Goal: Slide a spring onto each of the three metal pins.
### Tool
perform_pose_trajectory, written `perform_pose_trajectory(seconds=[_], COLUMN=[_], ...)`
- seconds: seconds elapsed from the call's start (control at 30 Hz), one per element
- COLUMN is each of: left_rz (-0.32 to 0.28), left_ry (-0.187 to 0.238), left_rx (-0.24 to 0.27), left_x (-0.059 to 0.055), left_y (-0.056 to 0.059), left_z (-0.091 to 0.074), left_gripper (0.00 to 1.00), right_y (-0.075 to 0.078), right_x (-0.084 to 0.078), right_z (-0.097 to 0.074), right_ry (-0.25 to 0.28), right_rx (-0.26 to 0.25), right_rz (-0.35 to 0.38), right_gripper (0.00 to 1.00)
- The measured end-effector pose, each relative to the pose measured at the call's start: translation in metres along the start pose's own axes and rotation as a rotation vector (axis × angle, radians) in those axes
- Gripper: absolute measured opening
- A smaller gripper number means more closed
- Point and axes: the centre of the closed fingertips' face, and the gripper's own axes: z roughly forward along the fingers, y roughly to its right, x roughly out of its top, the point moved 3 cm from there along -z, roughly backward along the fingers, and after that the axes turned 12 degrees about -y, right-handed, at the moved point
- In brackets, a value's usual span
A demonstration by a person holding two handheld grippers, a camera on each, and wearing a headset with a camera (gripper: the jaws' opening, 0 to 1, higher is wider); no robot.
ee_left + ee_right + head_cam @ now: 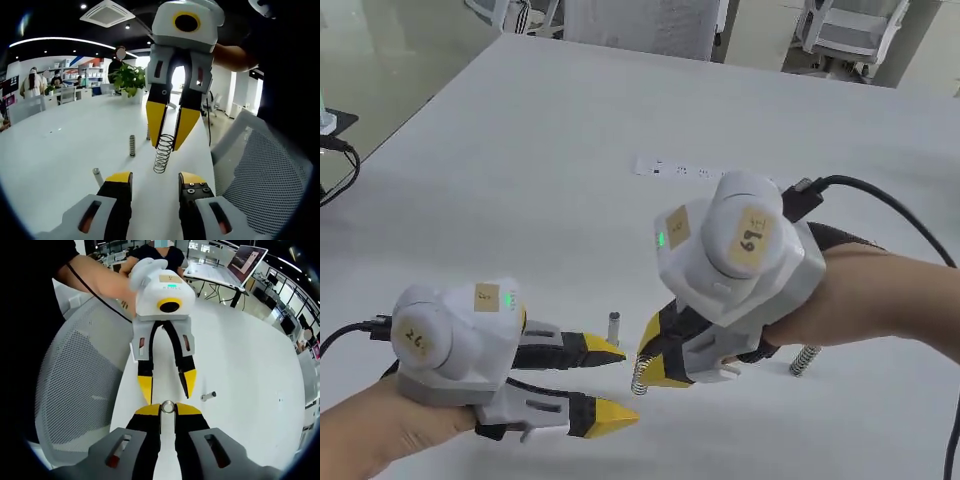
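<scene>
My right gripper point(648, 362) is shut on a steel coil spring point(639, 376), which hangs from its yellow tips down to the white table point(520, 180). In the right gripper view the spring point(168, 406) shows end-on as a ring between my jaws. A short bare metal pin point(614, 327) stands upright just left of the spring. My left gripper point(618, 383) is open and faces the right one, tips a little short of the spring. In the left gripper view the pin point(97, 176) stands beside my left jaw, and the right gripper point(166, 146) holds the spring point(164, 152) ahead.
Another spring point(804, 360) stands upright on the table behind the right hand; in the left gripper view two upright springs point(132, 145) stand farther back. A white power strip point(685, 170) lies mid-table. Office chairs point(640, 25) line the far edge.
</scene>
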Motion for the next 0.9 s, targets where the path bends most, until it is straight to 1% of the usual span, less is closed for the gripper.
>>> perform_pose_trajectory(seconds=[0.17,0.23,0.3,0.37,0.47,0.53,0.6,0.67,0.77,0.9], left_rz=[-0.017,-0.025,-0.035,-0.048,-0.064,-0.07,-0.075,-0.091,-0.09,-0.103], left_ry=[0.001,0.002,-0.004,-0.011,-0.008,-0.002,0.001,0.004,0.003,0.022], left_rx=[0.026,0.033,0.04,0.05,0.061,0.075,0.09,0.092,0.105,0.123], left_x=[0.0,0.0,-0.002,-0.006,-0.008,-0.009,-0.009,-0.011,-0.012,-0.012], left_y=[-0.004,-0.006,-0.007,-0.009,-0.01,-0.011,-0.013,-0.015,-0.016,-0.019], left_z=[-0.007,-0.009,-0.011,-0.014,-0.019,-0.022,-0.026,-0.029,-0.031,-0.035], left_gripper=[0.37,0.43,0.45,0.5,0.56,0.63,0.67,0.7,0.78,0.87], right_y=[0.003,0.004,0.005,0.006,0.007,0.008,0.008,0.009,0.011,0.015], right_x=[-0.002,-0.002,-0.002,-0.003,-0.005,-0.007,-0.007,-0.007,-0.006,-0.006], right_z=[0.0,-0.001,-0.001,-0.001,0.0,0.0,0.0,0.001,0.002,0.002], right_ry=[0.001,0.003,0.004,0.002,-0.004,-0.009,-0.011,-0.012,-0.014,-0.015], right_rx=[-0.003,-0.008,-0.01,-0.012,-0.013,-0.014,-0.017,-0.013,-0.017,-0.018], right_rz=[0.015,0.016,0.016,0.018,0.019,0.019,0.017,0.018,0.014,0.014], right_gripper=[0.07,0.07,0.07,0.07,0.07,0.07,0.07,0.07,0.07,0.07])
